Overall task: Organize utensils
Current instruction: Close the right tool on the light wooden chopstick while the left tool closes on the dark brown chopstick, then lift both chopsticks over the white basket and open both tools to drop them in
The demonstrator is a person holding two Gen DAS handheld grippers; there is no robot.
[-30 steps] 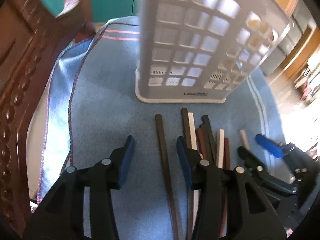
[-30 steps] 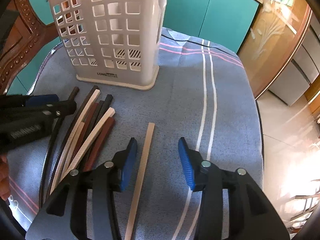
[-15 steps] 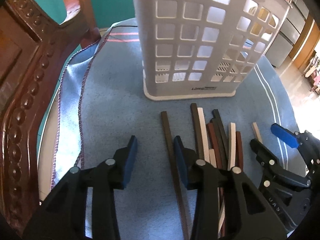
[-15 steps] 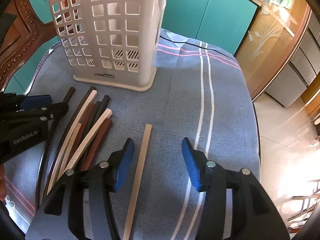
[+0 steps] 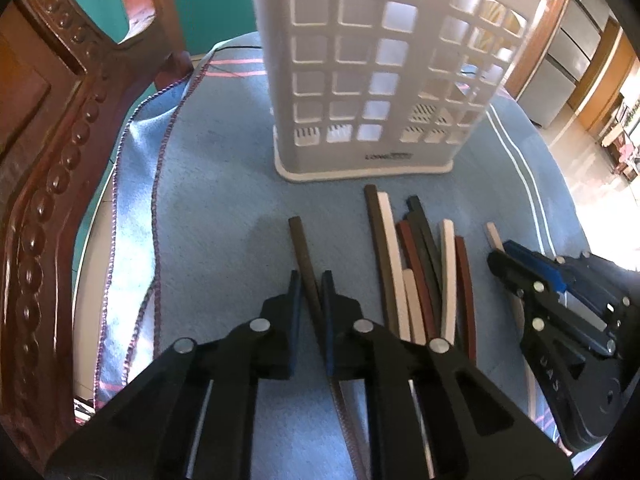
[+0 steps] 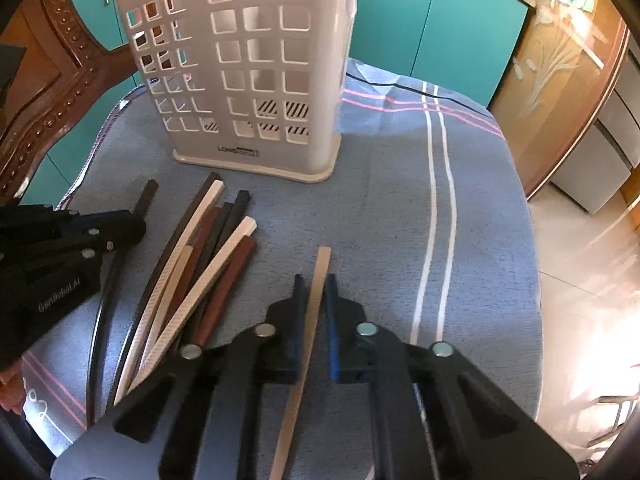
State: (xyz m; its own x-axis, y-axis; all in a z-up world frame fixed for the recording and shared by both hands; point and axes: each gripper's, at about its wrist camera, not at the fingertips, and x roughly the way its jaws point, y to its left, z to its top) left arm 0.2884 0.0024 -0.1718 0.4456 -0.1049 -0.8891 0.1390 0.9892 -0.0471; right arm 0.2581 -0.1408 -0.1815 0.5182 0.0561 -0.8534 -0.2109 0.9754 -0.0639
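My left claw (image 5: 311,280), black with blue pads, has a dark brown chopstick (image 5: 299,240) between them, and my right claw (image 6: 314,286), same colours, has a pale beige chopstick (image 6: 320,276). At ten o'clock of the right claw lies a bundle of chopsticks (image 6: 208,252): dark brown, white, reddish-brown, black. At twelve o'clock the white holder (image 6: 256,64) shows square cut-outs, on a blue cloth (image 6: 400,200) striped white and pink.

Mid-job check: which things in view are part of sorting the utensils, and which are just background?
Job:
left gripper, closed on the dark brown chopstick
right gripper, closed on the beige chopstick
pile of chopsticks
white utensil basket

Background:
blue cloth
carved wooden chair
teal cabinets
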